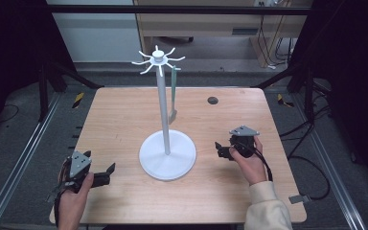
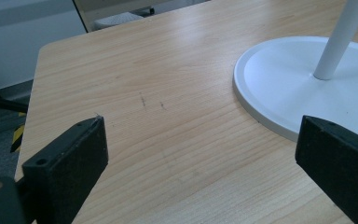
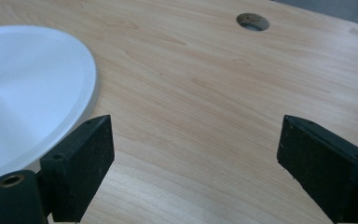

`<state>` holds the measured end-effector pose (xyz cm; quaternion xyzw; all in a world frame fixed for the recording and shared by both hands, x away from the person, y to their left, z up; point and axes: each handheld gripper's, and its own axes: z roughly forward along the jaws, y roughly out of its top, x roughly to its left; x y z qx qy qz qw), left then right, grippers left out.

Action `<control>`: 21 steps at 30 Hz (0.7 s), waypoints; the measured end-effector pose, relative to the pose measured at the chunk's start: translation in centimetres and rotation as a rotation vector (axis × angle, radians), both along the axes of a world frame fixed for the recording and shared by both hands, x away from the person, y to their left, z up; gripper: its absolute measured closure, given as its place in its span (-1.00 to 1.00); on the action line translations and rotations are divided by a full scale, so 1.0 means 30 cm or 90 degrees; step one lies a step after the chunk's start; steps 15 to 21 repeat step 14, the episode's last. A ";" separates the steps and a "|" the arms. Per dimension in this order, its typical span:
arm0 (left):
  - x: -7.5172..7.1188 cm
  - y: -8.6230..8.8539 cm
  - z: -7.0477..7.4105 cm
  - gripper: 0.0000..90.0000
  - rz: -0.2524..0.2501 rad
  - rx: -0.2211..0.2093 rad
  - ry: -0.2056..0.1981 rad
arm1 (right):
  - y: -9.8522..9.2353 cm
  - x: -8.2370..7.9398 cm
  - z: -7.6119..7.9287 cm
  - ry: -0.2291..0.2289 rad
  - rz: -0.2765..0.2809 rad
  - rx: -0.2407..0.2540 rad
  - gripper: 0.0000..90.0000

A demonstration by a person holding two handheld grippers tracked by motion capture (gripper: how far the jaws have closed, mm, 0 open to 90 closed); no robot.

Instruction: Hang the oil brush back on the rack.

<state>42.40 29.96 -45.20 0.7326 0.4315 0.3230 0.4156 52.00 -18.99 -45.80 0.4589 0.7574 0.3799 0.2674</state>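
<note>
A white hook stand rises from a round base (image 1: 166, 158) in the middle of the wooden table (image 1: 124, 115), its pole (image 1: 161, 105) topped by a ring of hooks (image 1: 157, 60). A pale green spatula (image 1: 173, 93) hangs from one hook on the right side. My left gripper (image 1: 108, 173) rests near the front left, open and empty, pointing toward the base (image 2: 279, 79). My right gripper (image 1: 221, 150) sits to the right of the base (image 3: 28, 93), also open with nothing between its jaws. In both gripper views only bare wood lies between the jaws.
A round cable hole (image 1: 212, 100) is in the tabletop at the back right, also seen ahead of the right gripper as the hole (image 3: 252, 21). Metal rails and dark frame posts flank the table. Cables lie on the floor at the right.
</note>
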 end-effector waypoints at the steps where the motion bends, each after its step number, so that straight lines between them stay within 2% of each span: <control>1: 0.000 0.000 0.000 -0.96 0.000 0.000 0.001 | 0.003 0.001 -0.006 0.005 0.006 -0.002 -0.75; 8: 0.001 -0.002 -0.002 -0.96 -0.002 0.001 0.002 | 0.020 0.004 -0.039 0.017 0.034 -0.004 -0.75; 9: 0.000 -0.003 -0.002 -0.96 -0.002 0.001 0.002 | 0.026 0.003 -0.048 0.030 0.041 0.004 -0.75; 11: -0.001 -0.003 -0.002 -0.96 -0.004 0.002 0.003 | 0.026 0.004 -0.050 0.031 0.046 0.002 -0.75; 21: 0.000 -0.003 -0.003 -0.96 -0.006 0.002 0.003 | 0.031 0.005 -0.052 0.034 0.046 0.001 -0.75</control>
